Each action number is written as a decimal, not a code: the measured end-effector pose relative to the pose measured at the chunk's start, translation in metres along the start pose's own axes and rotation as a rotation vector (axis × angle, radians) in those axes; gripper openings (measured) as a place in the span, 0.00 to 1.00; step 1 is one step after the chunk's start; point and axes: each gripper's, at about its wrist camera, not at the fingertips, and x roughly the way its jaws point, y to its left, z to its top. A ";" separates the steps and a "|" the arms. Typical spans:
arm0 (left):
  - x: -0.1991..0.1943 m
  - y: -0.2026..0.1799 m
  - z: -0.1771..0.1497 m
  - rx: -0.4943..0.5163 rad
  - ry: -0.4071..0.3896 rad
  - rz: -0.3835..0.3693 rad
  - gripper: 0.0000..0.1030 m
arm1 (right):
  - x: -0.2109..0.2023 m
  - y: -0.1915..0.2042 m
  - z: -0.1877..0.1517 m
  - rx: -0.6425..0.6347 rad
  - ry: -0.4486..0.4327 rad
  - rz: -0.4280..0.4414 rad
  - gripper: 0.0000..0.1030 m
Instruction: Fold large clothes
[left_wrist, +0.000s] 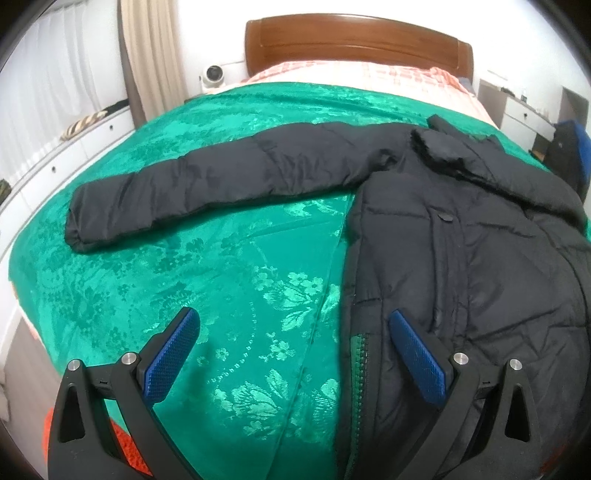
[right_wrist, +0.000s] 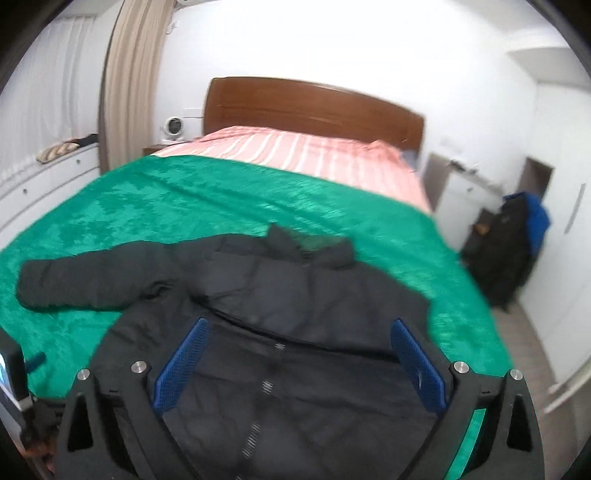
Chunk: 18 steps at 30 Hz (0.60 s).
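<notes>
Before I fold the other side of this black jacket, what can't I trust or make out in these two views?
- Jacket hem: cut off by the bottom edge and hidden behind each hand-held gripper, left and right.
- Jacket's far sleeve: no separate outline in either view; left wrist view cuts it off at the right edge.
- Right wrist view: motion-blurred, so zipper and seams are unclear.
- Dark clothes beside the bed: too blurred to identify.

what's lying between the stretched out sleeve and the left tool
Only bare green bedspread lies between the sleeve and the left tool, as the left wrist view shows.
</notes>
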 end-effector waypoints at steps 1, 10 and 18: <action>-0.001 -0.001 0.000 0.003 -0.002 0.002 1.00 | -0.004 -0.003 -0.001 -0.002 0.005 -0.021 0.95; -0.004 -0.001 -0.003 0.018 -0.011 0.010 1.00 | -0.032 -0.023 -0.011 -0.043 0.043 -0.119 0.95; -0.005 -0.001 -0.003 0.016 -0.009 0.007 1.00 | -0.041 0.005 -0.020 -0.265 0.063 -0.185 0.95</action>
